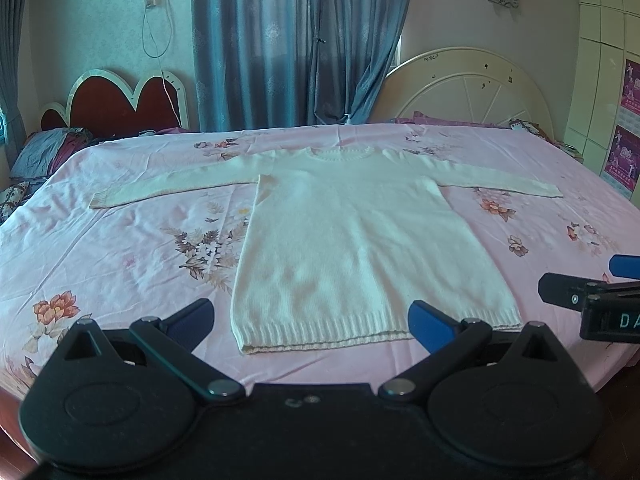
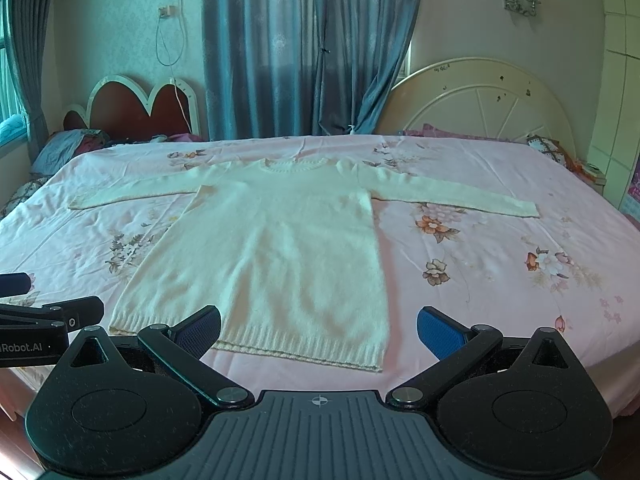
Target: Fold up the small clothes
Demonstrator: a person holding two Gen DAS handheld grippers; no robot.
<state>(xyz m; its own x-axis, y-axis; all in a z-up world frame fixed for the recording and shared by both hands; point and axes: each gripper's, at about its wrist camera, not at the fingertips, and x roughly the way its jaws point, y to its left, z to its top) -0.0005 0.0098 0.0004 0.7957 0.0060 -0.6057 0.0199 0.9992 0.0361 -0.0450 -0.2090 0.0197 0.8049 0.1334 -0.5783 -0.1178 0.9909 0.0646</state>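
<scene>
Cream knit sweater (image 1: 360,236) lies flat, front up, on the bed (image 1: 120,240) over a pink floral sheet; both sleeves spread straight out sideways, left sleeve (image 1: 168,188) and right sleeve (image 1: 500,180), ribbed hem (image 1: 360,328) nearest the cameras, collar (image 1: 340,156) at the far end; no fold made yet, so this looks like the start, approach before first grasp; left gripper (image 1: 312,316) hovers just short of the hem, fingers spread wide, holding nothing; right gripper (image 2: 318,326) likewise over the hem's right part, fingers wide apart and empty; the two tools sit side by side, close to each other, each showing at the edge of the other's view; next move likely calls for reaching out to a sleeve cuff or shoulder and bringing the sleeve in across the body, or pinching both hem corners; knit is soft and thick, so a pinch should take both layers; plenty of bare sheet left and right of the body for sweeping sleeves; near bed edge lies just under the hem, little spare room there; headboard (image 2: 480,100) and curtain (image 2: 300,48) are well apart from the work.
</scene>
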